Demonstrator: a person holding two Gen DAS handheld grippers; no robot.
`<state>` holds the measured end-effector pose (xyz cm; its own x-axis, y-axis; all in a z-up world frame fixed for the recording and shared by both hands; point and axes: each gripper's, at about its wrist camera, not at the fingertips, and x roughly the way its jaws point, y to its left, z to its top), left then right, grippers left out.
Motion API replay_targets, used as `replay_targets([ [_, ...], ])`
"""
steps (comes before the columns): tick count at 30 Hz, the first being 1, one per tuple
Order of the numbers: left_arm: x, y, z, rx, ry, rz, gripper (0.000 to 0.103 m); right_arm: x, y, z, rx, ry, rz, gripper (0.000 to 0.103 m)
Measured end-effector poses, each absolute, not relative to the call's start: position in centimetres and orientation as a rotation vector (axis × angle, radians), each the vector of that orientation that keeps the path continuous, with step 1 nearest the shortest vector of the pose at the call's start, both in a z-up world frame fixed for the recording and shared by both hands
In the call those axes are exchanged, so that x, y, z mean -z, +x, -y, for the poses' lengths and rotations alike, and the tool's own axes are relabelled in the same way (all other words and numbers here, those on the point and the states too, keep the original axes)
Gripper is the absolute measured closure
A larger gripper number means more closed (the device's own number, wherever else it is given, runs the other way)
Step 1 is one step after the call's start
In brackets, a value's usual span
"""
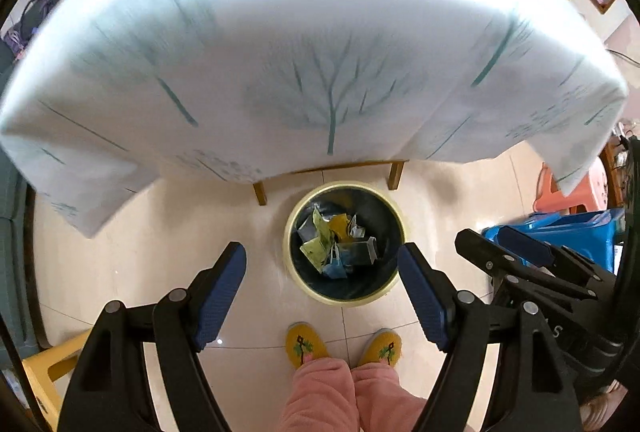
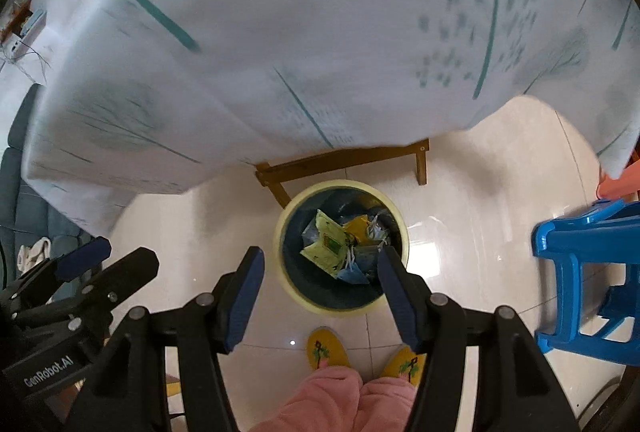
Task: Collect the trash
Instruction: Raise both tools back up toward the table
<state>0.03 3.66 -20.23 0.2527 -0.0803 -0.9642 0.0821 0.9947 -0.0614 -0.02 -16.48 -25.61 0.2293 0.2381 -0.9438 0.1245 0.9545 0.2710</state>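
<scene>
Yellow-rimmed bin [image 1: 344, 302] is sitting on the floor by the table's near edge, holding wrappers [image 1: 338, 242], directly below both spread, empty tongs, left [image 1: 322, 262] and right [image 2: 320, 266], neither nearer.

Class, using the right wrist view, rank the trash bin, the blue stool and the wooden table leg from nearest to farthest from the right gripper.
1. Trash bin: directly below the open right gripper, on the floor.
2. Wooden table leg: just beyond the bin, under the cloth.
3. Blue stool: far off to the right side.

The last two are close to call.
</scene>
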Motion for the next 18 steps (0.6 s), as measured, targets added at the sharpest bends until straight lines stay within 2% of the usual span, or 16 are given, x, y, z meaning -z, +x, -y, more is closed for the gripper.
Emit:
replay_targets([
  [11,7.9,-0.3,-4.0,0.141,0.033,-1.214,0.026,12.4,-0.1,16.1,-0.116,0.246,-1.286,0.044],
  [18,1.9,-0.1,-4.7,0.155,0.026,-1.144,0.026,6.6,-0.3,16.3,-0.114,0.225,-1.219,0.044],
])
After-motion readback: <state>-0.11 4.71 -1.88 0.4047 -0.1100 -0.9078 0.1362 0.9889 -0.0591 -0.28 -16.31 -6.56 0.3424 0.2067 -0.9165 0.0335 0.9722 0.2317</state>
